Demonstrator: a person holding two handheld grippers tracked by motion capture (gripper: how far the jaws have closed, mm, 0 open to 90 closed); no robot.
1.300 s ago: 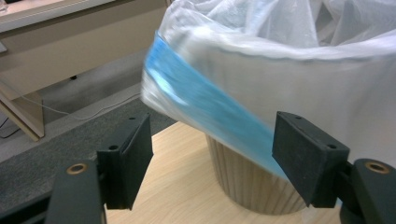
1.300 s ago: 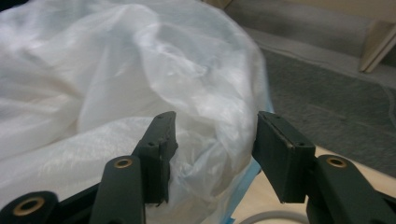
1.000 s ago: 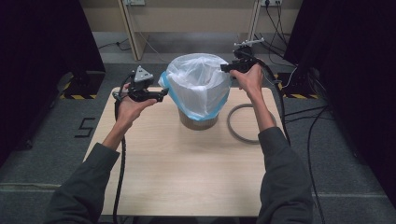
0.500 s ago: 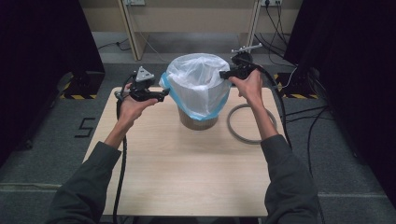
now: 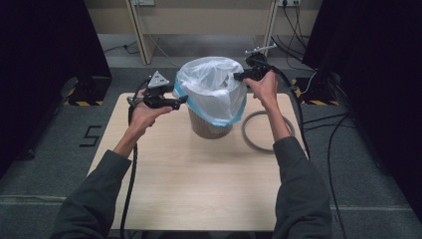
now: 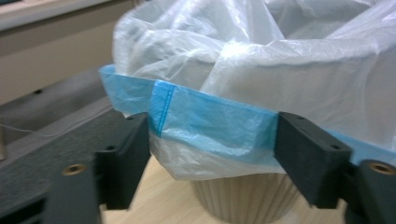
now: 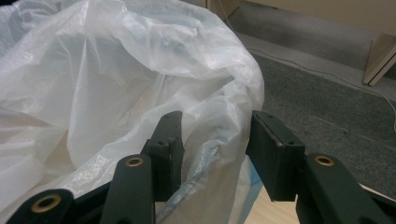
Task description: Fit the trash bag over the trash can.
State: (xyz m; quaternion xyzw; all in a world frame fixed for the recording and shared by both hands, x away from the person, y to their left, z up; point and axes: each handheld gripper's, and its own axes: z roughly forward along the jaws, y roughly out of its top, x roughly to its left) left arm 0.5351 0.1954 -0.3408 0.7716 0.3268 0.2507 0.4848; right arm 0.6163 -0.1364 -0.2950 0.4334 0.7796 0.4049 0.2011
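Observation:
A ribbed beige bin (image 5: 209, 128) stands on the table, lined with a white plastic bag (image 5: 211, 87) whose blue hem (image 6: 210, 123) folds over the rim. My left gripper (image 5: 181, 101) is level at the bag's left side. In the left gripper view its jaws (image 6: 212, 154) straddle a stretch of the hem. They have just been closing but stand wide, not pinching it. My right gripper (image 5: 237, 76) is at the rim's far right. Its jaws (image 7: 217, 154) have also just been closing around a loose fold of the bag (image 7: 116, 84), with a wide gap left.
A grey ring of hose (image 5: 249, 137) lies on the table (image 5: 199, 189) right of the bin. Black curtains flank both sides. Cables run over the floor at the right, and wooden frame legs stand behind the table.

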